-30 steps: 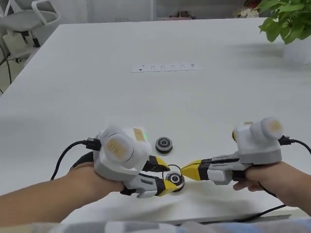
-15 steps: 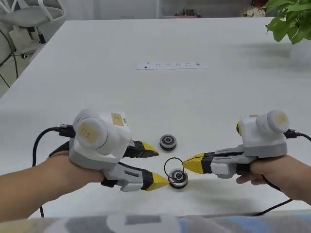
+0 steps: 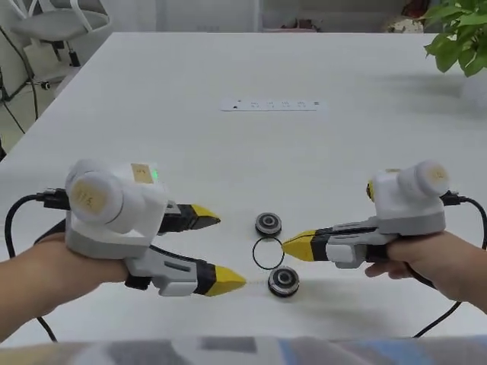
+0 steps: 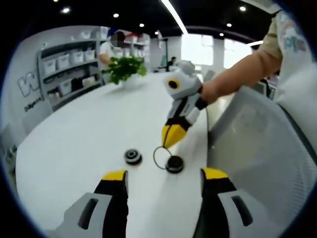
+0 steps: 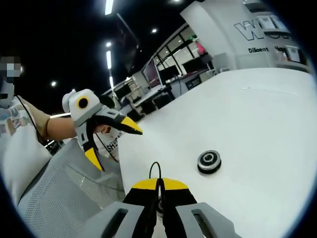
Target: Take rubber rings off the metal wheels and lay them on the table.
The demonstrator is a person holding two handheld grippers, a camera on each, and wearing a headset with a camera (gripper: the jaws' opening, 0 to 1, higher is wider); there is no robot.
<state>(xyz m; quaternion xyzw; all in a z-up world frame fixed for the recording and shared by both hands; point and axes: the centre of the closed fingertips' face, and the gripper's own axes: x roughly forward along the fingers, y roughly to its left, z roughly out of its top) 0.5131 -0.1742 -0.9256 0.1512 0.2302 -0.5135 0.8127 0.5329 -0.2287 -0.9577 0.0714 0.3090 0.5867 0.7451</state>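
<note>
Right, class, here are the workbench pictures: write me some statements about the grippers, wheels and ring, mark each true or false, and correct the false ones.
1. The right gripper is shut on a thin rubber ring. True.
2. The left gripper is clamped on a wheel. False: its jaws stand open and hold nothing.
3. Two metal wheels lie on the table, apart from each other. True.
4. The plant stands between the two wheels. False: it is at the far right corner of the table.
5. The power strip lies beyond the wheels, further from the person. True.
</note>
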